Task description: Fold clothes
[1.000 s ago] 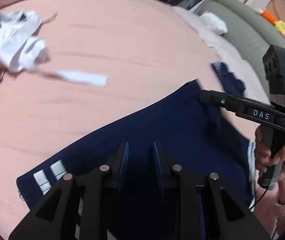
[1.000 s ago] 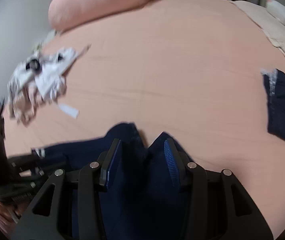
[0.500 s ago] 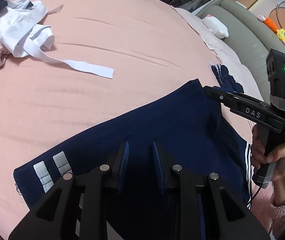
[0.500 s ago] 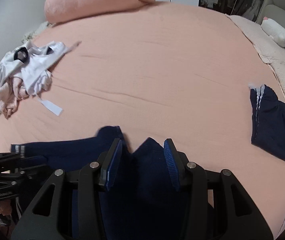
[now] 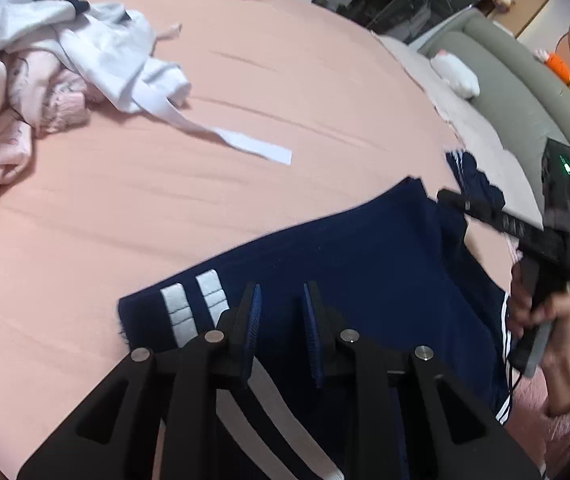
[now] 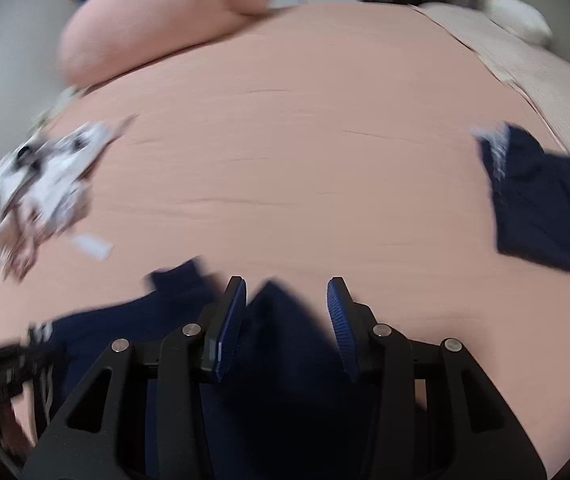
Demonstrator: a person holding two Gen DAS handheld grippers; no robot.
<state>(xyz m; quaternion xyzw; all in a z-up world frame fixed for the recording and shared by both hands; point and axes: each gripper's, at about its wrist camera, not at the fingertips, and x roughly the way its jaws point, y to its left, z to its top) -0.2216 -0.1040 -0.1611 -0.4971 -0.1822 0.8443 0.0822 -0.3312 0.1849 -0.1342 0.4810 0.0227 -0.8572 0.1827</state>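
A navy garment with white stripes [image 5: 325,264] lies spread on the pink bed [image 5: 245,112]. My left gripper [image 5: 281,300] is open just over its near edge, beside the striped hem. My right gripper [image 6: 285,300] is open above a navy fold of the same garment [image 6: 281,344]; it also shows in the left wrist view [image 5: 457,202] at the garment's far corner, held by a hand. The right wrist view is blurred.
A heap of white and pink clothes [image 5: 45,60] lies at the far left, with a white strap [image 5: 245,146] trailing out. A folded navy piece [image 6: 545,208] lies at the right. A pink pillow [image 6: 157,24] and a grey sofa [image 5: 525,92] border the bed.
My left gripper has drawn back toward the striped hem, and more of the clothes heap shows. My right gripper has moved, blurring its view, and its jaws stand wider apart.
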